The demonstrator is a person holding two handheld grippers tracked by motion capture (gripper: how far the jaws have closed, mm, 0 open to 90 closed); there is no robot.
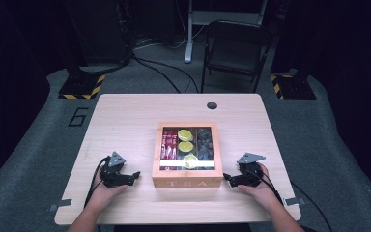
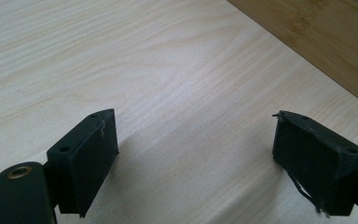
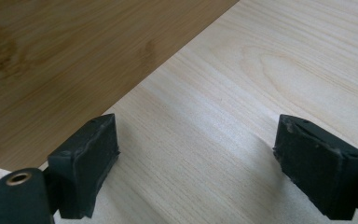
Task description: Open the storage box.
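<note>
Counting things up first: one wooden tea box [image 1: 187, 182] sat on the desk [image 1: 125, 116], roughly centred left to right and closer to the near edge than the far one, with "TEA" on its front wall. Its see-through lid was shut, and under it I could make out three compartments: red packets [image 1: 168, 145] in the left one, three yellow-green round things [image 1: 185, 146] down the middle one, and dark stuff [image 1: 205, 143] in the right one that I couldn't really identify. One dark round hole [image 1: 212, 105] showed in the desk near the far edge.

Two grippers, one per hand. The left gripper [image 1: 134, 176] rested low over the desk just beside the box's left wall, near the front left corner of the box, pointing toward it but not touching. In the left gripper view its jaws stood spread wide with bare desk between them, and the box wall [image 2: 321, 32] crossed the top right corner.

The right gripper [image 1: 227, 178] mirrored that on the other side, just beside the box's right wall, near its front right corner, also clear of it. In the right gripper view the jaws were equally wide apart, holding nothing, with the box wall [image 3: 65, 60] across the upper left.

Off the desk, one folding chair [image 1: 236, 48] stood on the floor beyond the far edge.
</note>
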